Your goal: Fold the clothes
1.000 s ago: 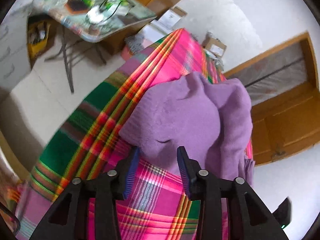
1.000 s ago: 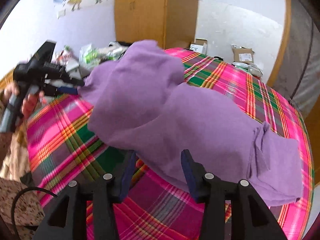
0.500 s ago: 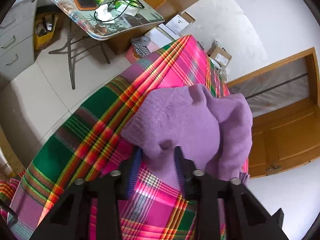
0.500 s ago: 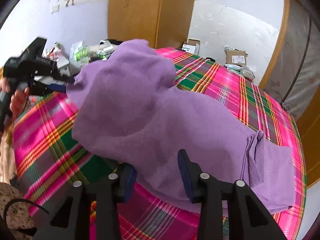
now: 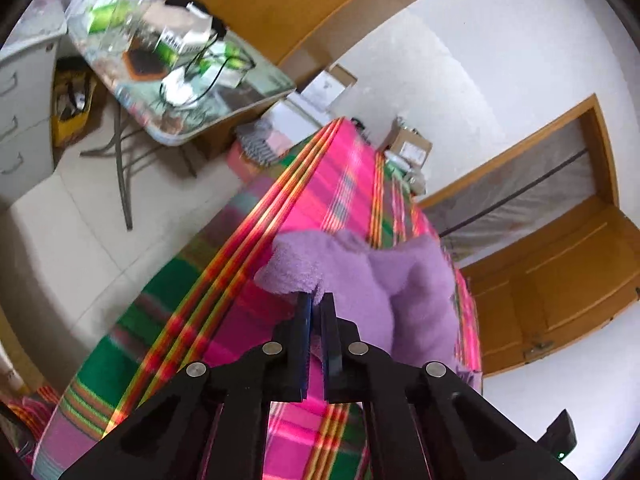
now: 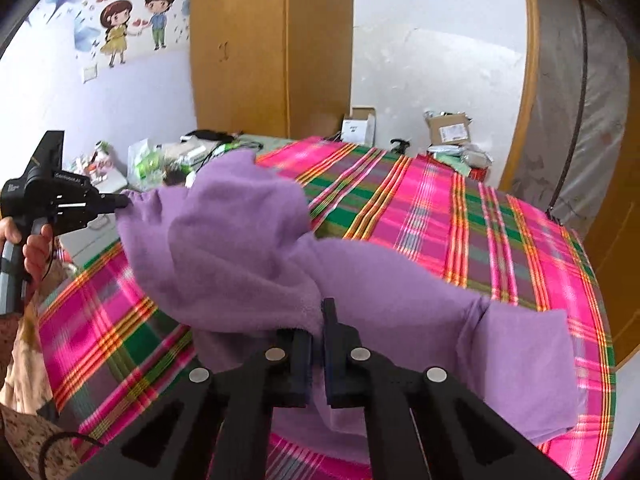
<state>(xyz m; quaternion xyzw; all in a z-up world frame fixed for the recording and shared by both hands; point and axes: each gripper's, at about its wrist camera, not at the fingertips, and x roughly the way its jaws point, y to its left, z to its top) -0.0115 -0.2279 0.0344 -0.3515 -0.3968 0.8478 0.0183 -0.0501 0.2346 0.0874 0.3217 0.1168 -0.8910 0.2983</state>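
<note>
A purple fleece garment (image 5: 404, 280) (image 6: 240, 240) lies bunched on a bed under a pink and green plaid cover (image 5: 340, 184) (image 6: 460, 220). My left gripper (image 5: 316, 306) has its jaws closing tight on a near corner of the garment, which is pinched between the pads. In the right wrist view the left gripper (image 6: 124, 202) shows at the far left, holding that corner raised, with a person's hand (image 6: 36, 244) on its handle. My right gripper (image 6: 320, 314) has its jaws closing tight on the garment's near hem. A folded sleeve or flap (image 6: 528, 364) rests flat on the right.
A cluttered folding table (image 5: 180, 76) and grey drawers (image 5: 24, 120) stand left of the bed. Cardboard boxes (image 6: 446, 130) sit past its far end, near a wooden wardrobe (image 6: 272, 48). A wooden door (image 5: 560, 300) is on the right.
Both grippers went from open, around the garment's edge, to pinched shut on it. Both have risen, and the near edge of the garment is lifted off the cover.
</note>
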